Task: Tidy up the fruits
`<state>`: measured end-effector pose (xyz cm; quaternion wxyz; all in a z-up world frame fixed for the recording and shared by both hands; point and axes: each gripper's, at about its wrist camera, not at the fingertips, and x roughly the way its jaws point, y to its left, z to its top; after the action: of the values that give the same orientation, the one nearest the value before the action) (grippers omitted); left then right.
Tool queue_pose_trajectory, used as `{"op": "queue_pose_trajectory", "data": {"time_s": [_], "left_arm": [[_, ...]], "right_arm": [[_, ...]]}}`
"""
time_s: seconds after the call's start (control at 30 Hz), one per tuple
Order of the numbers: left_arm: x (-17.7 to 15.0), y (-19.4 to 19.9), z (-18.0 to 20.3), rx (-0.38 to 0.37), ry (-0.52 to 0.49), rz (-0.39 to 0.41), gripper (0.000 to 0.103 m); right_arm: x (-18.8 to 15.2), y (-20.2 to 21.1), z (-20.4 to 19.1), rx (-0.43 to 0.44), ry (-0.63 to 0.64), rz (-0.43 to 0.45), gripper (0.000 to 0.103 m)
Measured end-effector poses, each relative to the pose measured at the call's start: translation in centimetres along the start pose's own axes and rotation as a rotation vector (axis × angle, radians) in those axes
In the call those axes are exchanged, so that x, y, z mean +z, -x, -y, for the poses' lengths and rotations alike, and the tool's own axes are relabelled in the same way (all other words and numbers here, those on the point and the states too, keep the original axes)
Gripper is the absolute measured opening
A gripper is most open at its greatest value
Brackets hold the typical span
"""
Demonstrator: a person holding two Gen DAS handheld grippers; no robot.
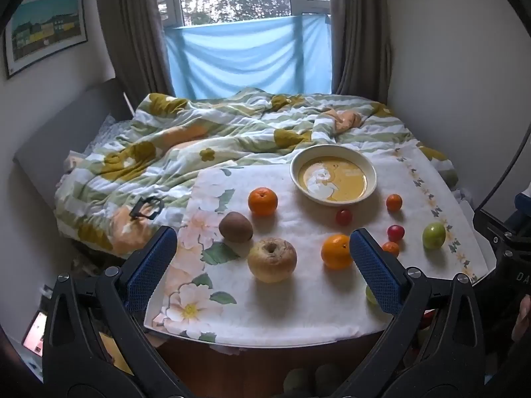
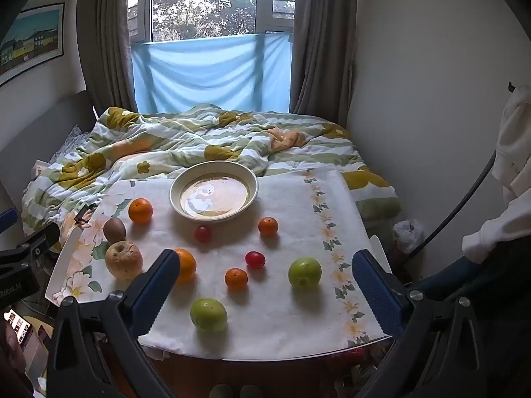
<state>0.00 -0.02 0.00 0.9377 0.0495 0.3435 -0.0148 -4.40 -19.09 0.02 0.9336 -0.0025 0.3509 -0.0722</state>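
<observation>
Fruit lies scattered on a floral cloth over a small table (image 1: 298, 315) (image 2: 298, 325). A cream bowl (image 1: 333, 174) (image 2: 214, 190) with a yellow inside stands at the far side, with no fruit in it. Near me are a yellowish apple (image 1: 272, 259) (image 2: 123, 260), a brown kiwi (image 1: 235, 227) (image 2: 114, 230), oranges (image 1: 263, 201) (image 1: 336, 251) (image 2: 140, 211), small mandarins (image 2: 268, 226) (image 2: 236, 278), red cherry tomatoes (image 1: 343, 217) (image 2: 255, 259) and green apples (image 1: 433, 235) (image 2: 304, 272) (image 2: 208, 315). My left gripper (image 1: 262, 243) hangs open above the yellowish apple. My right gripper (image 2: 265, 267) is open over the near fruit, holding nothing.
Beyond the table is a bed with a rumpled green-and-white flowered quilt (image 1: 215, 132). A black clip (image 1: 147, 207) lies on the quilt at left. Walls close in on both sides; white clothing (image 2: 511, 172) hangs at right. The other gripper (image 2: 23, 265) shows at the left edge.
</observation>
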Motion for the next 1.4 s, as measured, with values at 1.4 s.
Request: {"op": "queue_pose_trajectory", "data": {"time_s": [1.4], "left_arm": [[-0.01,0.0,0.01,-0.001,0.002,0.013,0.103]], "right_arm": [[0.3,-0.26,-0.19,0.001,-0.008,0.001,0.103]]}}
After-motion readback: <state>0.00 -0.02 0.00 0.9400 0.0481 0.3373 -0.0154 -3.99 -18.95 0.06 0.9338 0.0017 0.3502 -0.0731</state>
